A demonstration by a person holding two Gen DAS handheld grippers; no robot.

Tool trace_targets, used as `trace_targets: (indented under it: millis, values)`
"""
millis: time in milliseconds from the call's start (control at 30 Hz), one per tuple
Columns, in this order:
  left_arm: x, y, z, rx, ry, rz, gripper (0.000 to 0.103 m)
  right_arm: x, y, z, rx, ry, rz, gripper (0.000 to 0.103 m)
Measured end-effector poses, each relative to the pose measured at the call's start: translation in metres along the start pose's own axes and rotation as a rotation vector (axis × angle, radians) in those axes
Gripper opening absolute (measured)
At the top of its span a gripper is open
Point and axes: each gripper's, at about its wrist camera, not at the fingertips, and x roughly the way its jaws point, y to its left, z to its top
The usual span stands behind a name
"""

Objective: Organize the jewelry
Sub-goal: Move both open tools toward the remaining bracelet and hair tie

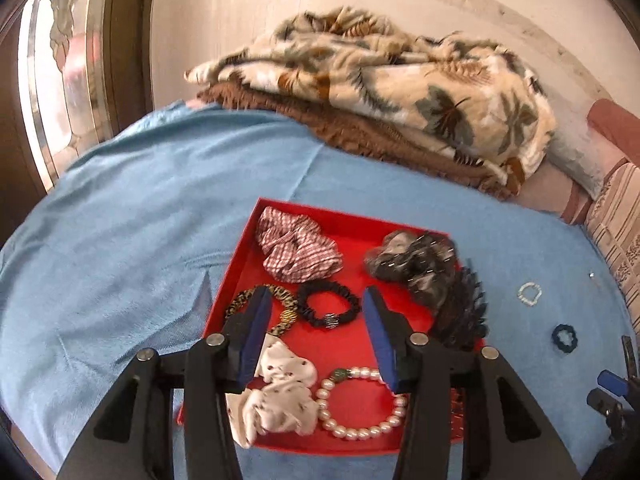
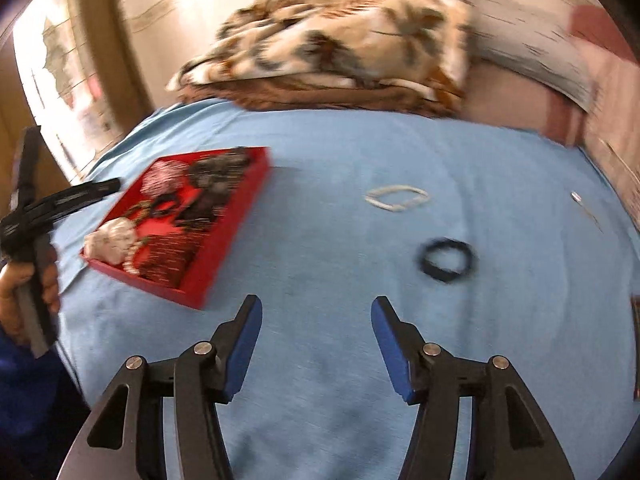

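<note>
my left tool [image 1: 316, 300] hangs over the red tray [image 1: 244, 256], jaws parted, nothing between the pads. framed between its fingers lies a black hair tie [image 1: 329, 305]; a leopard-print tie [image 1: 280, 312] sits partly behind the left finger. nearer the camera lie a white dotted scrunchie [image 1: 276, 392] and a pearl bracelet [image 1: 362, 404]. at the tray's far end lie a checked scrunchie [image 1: 298, 250] and a grey scrunchie [image 1: 412, 264], with a black claw clip [image 1: 464, 312] at the right edge.

my right tool [image 2: 316, 306] is also open and empty, above bare blue sheet [image 2: 320, 380] on the bed. ahead and to its right, a dark hair tie [image 2: 448, 261] lies on the sheet; beyond it lies a white band [image 2: 397, 198]. both are well apart from the tray, which is off to the left. a folded patterned blanket [image 2: 340, 44] lies at the back.
</note>
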Motion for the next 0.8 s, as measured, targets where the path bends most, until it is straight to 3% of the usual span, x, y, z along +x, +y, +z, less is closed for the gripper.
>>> trace_targets:
  millis: [167,433,633,800]
  values:
    - [-0.025,-0.014,-0.018,0.024,-0.071,0.027,0.055,-0.013,-0.049,-0.010,0.083,-0.015,-0.043,0.062]
    - [-0.058,-0.055,-0.065,0.158,-0.051,0.062,0.055,-0.023,-0.094,-0.026,0.189,-0.045,-0.036,0.062]
    - [-0.081,-0.102,-0.078,0.275,-0.038,0.010,0.056,-0.021,-0.102,-0.022,0.211,-0.056,0.003,0.062]
    - [-0.077,-0.135,-0.067,0.282,0.003,-0.071,0.056,-0.022,-0.101,0.000,0.172,-0.089,0.012,0.062]
